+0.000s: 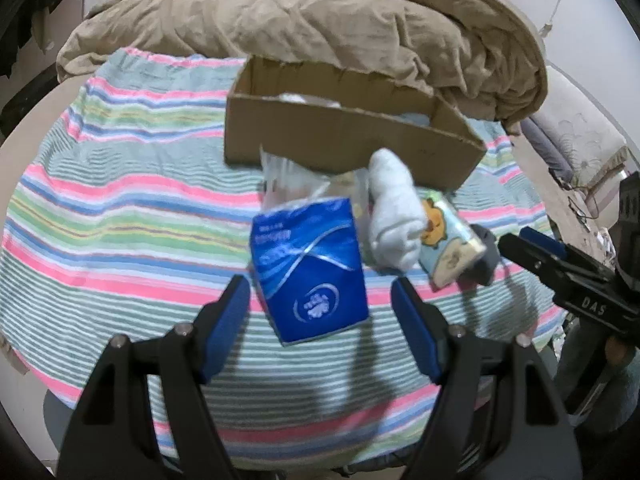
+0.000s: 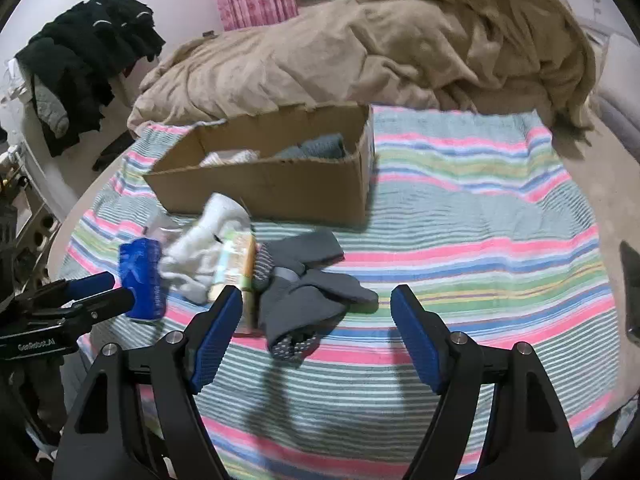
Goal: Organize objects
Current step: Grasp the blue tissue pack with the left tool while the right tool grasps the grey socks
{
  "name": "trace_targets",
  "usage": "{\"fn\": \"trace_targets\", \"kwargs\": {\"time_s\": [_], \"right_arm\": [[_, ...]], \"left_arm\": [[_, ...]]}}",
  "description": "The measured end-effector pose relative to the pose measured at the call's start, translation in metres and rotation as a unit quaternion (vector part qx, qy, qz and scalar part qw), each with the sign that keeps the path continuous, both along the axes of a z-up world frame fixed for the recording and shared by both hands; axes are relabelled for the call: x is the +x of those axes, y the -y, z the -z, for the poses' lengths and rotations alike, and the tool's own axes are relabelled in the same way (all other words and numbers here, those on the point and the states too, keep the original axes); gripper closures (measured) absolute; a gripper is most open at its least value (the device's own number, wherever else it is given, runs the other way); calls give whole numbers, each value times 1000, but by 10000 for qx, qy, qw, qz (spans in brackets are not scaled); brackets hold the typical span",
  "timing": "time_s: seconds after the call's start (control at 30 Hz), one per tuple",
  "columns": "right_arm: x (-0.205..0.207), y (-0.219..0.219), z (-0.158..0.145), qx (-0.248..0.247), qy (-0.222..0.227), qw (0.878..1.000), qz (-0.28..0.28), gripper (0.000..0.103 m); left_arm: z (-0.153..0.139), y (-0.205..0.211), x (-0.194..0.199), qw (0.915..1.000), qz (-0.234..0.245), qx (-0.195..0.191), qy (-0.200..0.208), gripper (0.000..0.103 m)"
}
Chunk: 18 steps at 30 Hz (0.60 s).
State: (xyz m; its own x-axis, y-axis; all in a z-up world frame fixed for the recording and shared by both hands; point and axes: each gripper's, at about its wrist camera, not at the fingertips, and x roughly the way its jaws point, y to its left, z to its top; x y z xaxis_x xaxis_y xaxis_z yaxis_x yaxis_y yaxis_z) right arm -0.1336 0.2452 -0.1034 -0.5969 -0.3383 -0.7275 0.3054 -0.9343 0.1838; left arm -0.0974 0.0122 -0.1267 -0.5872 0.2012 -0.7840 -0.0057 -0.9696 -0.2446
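Both grippers stand with jaws spread wide and hold nothing. From its own camera, the left gripper (image 1: pixel 320 300) frames a blue tissue pack (image 1: pixel 310 268) lying on the striped blanket (image 1: pixel 120 208), its fingers either side of the pack but apart from it. Past the pack sit a rolled white sock (image 1: pixel 394 212) and a small cartoon-printed pack (image 1: pixel 448 240), then the open cardboard box (image 1: pixel 340 136). The right gripper (image 1: pixel 532 240) enters at that view's right edge, low over the blanket.

Only the right wrist view shows the grey socks (image 2: pixel 308 292) in a loose heap between and just ahead of the right gripper's own fingers (image 2: pixel 216 336); in the left view they are mostly hidden behind the cartoon pack. It also shows grey and white cloth inside the box, probably more socks, though blur hides the detail. A crumpled tan quilt (image 2: pixel 360 52) lies behind the box.
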Motion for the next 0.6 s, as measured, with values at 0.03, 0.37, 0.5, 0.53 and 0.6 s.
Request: {"fn": "trace_targets", "kwargs": {"time_s": [0.03, 0.37, 0.5, 0.53, 0.6], "right_arm": [[-3, 0, 4, -18, 42, 10000, 3, 23], [-28, 11, 38, -258, 403, 9988, -56, 24], [-29, 16, 42, -307, 456, 9984, -101, 61], [-28, 16, 41, -372, 474, 9981, -146, 69], [-25, 19, 37, -278, 410, 9986, -187, 72]], "left_arm": [[3, -1, -2, 10000, -11, -12, 24, 29], [24, -10, -14, 9996, -4, -270, 30, 29], [23, -11, -14, 9995, -11, -319, -18, 40], [22, -10, -14, 9995, -3, -307, -14, 42], [19, -7, -12, 9996, -11, -292, -44, 46]]}}
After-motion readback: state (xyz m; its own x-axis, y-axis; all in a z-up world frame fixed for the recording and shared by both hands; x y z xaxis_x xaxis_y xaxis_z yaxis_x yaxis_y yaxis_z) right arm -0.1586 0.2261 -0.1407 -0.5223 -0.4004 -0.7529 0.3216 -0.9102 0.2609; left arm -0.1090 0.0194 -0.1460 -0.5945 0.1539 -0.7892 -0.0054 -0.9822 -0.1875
